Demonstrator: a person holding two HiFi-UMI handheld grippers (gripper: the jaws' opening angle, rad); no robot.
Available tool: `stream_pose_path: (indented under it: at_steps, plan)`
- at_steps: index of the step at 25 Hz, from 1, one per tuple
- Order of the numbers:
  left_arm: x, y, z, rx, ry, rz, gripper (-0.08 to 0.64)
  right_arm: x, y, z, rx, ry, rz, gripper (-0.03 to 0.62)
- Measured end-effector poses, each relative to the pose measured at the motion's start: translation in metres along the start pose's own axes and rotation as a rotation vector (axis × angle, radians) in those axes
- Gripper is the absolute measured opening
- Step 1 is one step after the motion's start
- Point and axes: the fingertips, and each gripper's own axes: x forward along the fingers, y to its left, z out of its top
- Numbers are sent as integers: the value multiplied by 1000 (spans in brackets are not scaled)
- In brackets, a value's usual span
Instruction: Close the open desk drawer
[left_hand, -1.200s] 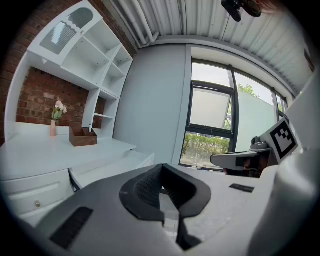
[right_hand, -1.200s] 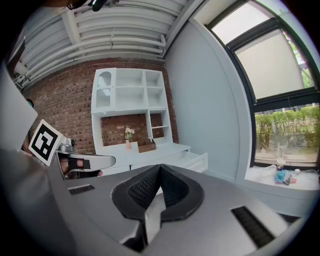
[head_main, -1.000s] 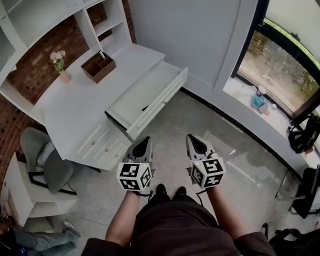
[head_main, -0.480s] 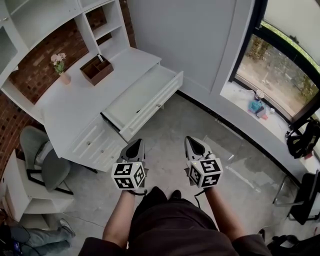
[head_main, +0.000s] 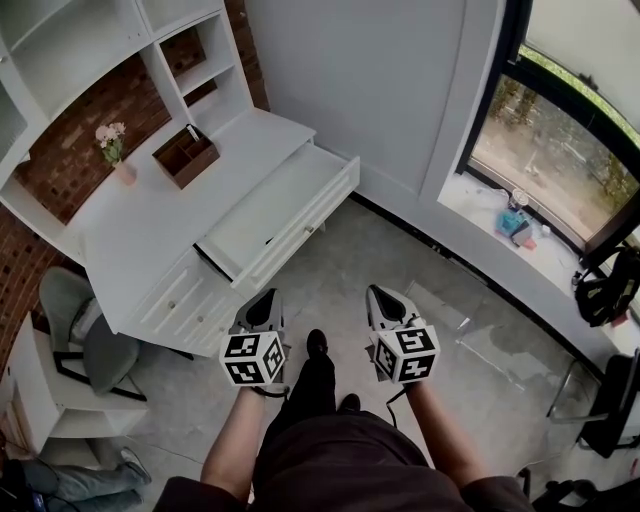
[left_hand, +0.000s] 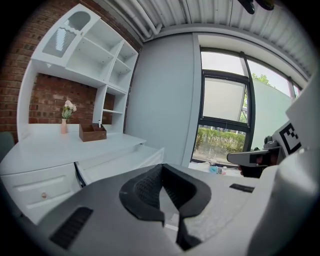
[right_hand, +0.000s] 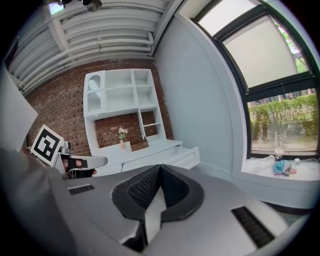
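Drawer (head_main: 272, 208) open, not yet within reach

Pushing at one corner could skew and jam it, I judge, or a tip could skid off its smooth front. It juts from under the tabletop's (head_main: 130, 225) front edge, ahead and to the left, well apart from my left claw (head_main: 262, 298) and right claw (head_main: 381, 294), both clenched on nothing.

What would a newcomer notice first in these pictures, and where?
The drawer stands pulled out of the white desk, at upper left of the head view. Below it, the left gripper and right gripper hang shut and empty above the floor, apart from the desk. A big window fills the right side.
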Motion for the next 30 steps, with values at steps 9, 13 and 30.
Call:
stream_pose_path:
  at_steps: [9, 13, 30]
  plan:
    - [90, 38, 15, 1, 22, 2, 9, 82, -33, 16, -3, 33, -15, 5]
    - [141, 63, 27, -4, 44, -12, 9, 139, -46, 31, -4, 56, -14, 5]
    - [270, 158, 51, -79, 111, 15, 9, 326, -64, 65, -17, 153, 31, 5]
